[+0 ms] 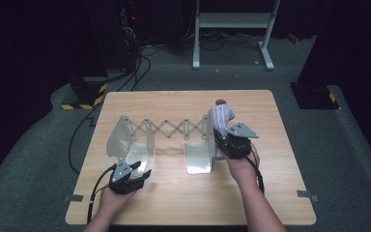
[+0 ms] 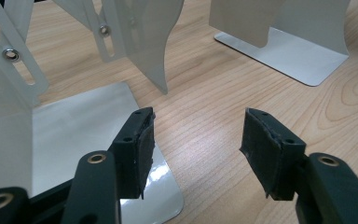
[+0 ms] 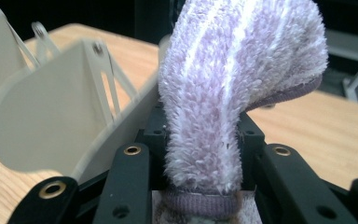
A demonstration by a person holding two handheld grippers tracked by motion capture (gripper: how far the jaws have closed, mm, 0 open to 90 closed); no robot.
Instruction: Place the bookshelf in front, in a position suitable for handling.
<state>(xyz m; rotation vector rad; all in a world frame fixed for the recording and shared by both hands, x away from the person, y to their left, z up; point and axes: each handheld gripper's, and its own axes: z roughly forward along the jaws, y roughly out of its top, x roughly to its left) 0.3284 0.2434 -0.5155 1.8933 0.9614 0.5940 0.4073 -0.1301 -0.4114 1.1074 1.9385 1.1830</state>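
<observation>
A fuzzy lilac sock with pale stripes and a grey tip stands upright above the table's right half. My right gripper is shut on its lower part; in the right gripper view the sock rises between the jaws of that gripper and bends to the right. A white extending rack with a scissor lattice stands across the middle, its right end plate just left of the sock. My left gripper rests open by the rack's left base plate, nothing between its fingers.
The wooden table has bare room in front and at the right. The rack's right base plate lies flat between the two hands. Behind the table are a white stand's legs, floor cables and dark stands.
</observation>
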